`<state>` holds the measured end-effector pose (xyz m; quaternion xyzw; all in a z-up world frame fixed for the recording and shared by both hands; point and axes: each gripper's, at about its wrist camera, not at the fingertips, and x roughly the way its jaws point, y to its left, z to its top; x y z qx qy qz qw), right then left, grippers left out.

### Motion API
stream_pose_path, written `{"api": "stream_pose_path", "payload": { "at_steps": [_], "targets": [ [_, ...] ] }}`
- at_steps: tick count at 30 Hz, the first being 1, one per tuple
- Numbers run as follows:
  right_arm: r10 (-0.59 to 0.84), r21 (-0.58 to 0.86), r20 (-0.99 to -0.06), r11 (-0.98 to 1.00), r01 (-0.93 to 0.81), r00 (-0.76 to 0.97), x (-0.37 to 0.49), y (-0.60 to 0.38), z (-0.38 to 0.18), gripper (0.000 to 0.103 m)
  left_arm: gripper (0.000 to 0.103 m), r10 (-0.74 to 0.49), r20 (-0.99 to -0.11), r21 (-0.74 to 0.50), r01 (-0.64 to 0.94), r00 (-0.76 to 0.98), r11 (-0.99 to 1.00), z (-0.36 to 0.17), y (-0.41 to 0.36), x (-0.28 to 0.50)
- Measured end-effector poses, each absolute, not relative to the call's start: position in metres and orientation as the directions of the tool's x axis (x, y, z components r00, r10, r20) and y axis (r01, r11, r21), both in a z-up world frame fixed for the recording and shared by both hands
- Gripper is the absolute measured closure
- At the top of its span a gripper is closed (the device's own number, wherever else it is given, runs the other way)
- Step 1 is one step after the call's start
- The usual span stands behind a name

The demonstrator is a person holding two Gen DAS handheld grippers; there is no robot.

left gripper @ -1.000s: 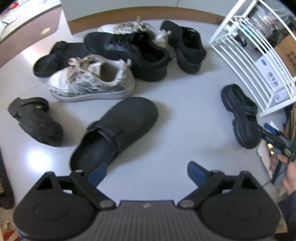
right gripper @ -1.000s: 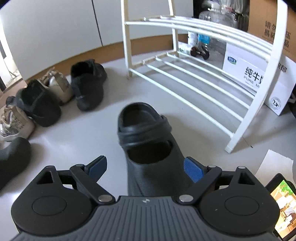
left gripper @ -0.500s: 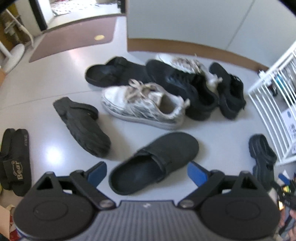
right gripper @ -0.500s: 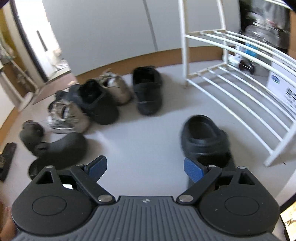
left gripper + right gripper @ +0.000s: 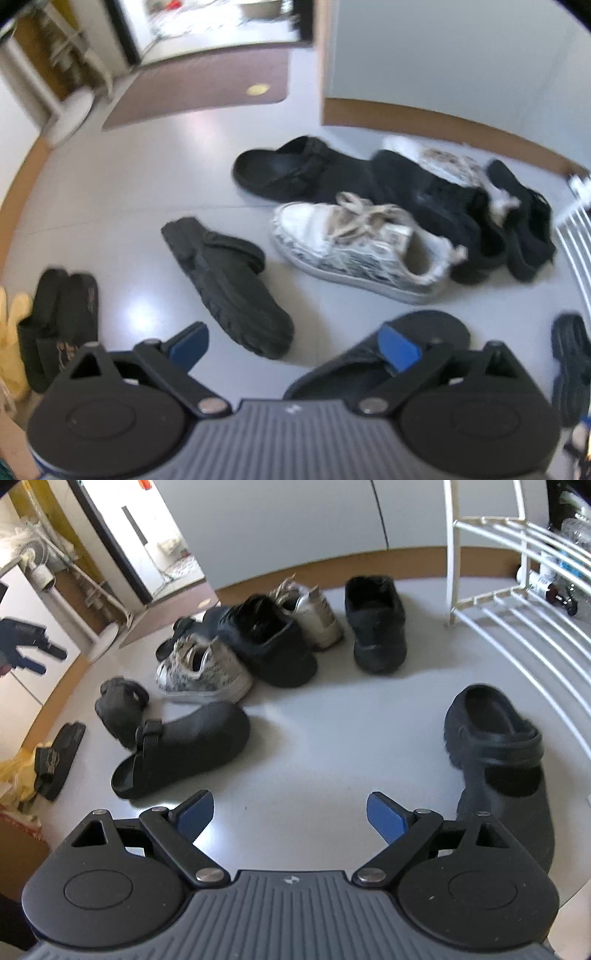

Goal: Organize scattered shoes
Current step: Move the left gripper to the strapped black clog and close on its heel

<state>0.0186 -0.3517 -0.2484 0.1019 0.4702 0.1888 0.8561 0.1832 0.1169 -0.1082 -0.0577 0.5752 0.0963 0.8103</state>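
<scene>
Black clogs (image 5: 495,753), a white sneaker (image 5: 354,247) with grey marbling, white rack (image 5: 517,602), blue-padded tongs (image 5: 290,814).

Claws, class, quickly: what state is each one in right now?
Left claw: open, has just been opening, holding nothing.
Right claw: open, holding nothing.

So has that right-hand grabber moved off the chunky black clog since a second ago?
Yes. The right gripper has swung away from the white shoe rack; the chunky black clog, earlier between its open jaws, now sits off to one side.
</scene>
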Motion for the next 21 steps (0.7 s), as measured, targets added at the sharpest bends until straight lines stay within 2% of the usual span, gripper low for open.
{"api": "stream_pose_path", "payload": {
  "at_steps": [5,19,21],
  "targets": [
    [0.4,0.33,-0.799,0.916,-0.228,0.449,0.016,-0.347,-0.258,0.01,0.003,0.136,-0.937,0.061,-0.235,0.321,0.97,-0.126,0.136,0.199],
    [0.35,0.271,-0.855,0.93,-0.247,0.382,0.016,-0.334,-0.277,0.01,0.003,0.172,-0.942,0.102,-0.24,0.289,0.965,-0.172,0.16,0.259],
    [0.346,0.269,-0.859,0.932,-0.243,0.377,0.016,-0.335,-0.279,0.01,0.006,0.163,-0.947,0.095,-0.242,0.278,0.965,-0.178,0.161,0.264]
  ]
}}
